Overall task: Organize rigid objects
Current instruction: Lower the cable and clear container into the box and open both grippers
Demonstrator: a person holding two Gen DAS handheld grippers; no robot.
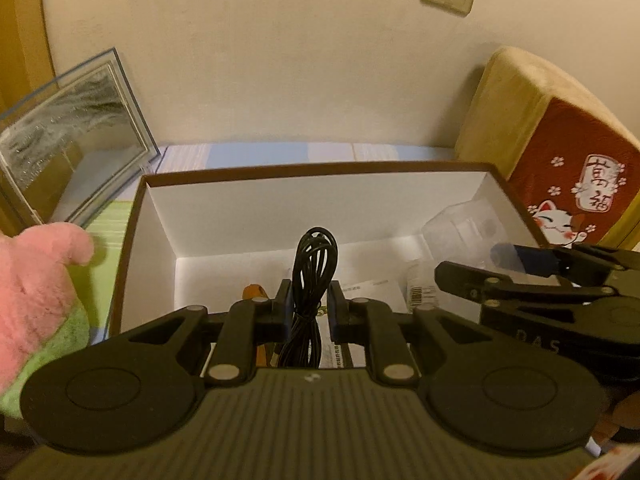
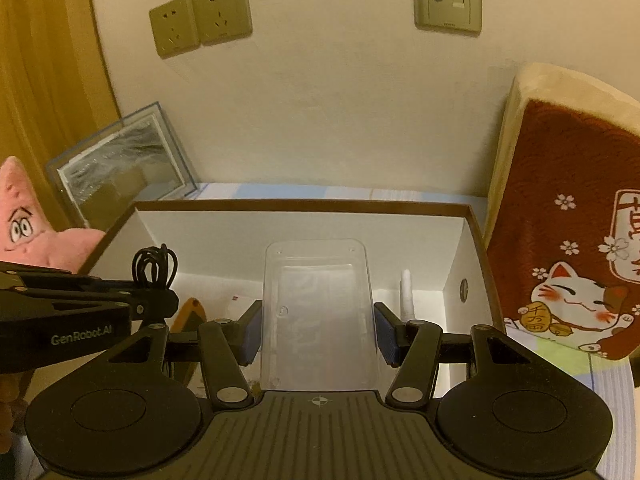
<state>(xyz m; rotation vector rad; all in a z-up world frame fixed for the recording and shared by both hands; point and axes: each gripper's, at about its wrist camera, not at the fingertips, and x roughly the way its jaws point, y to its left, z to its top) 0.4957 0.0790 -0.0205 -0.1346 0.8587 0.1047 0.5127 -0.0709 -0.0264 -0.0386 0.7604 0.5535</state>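
Both hand-held grippers tilt downward over box, clamping cable and clear tray

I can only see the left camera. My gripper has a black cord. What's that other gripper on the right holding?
Observer: The right gripper is shut on a clear plastic tray, held over the box.
Operator: Is there a face on the pink toy?
Observer: Yes, the pink plush has big cartoon eyes.
Operator: What else is in the box on the right?
Observer: A thin white stick-like thing stands by the right wall.
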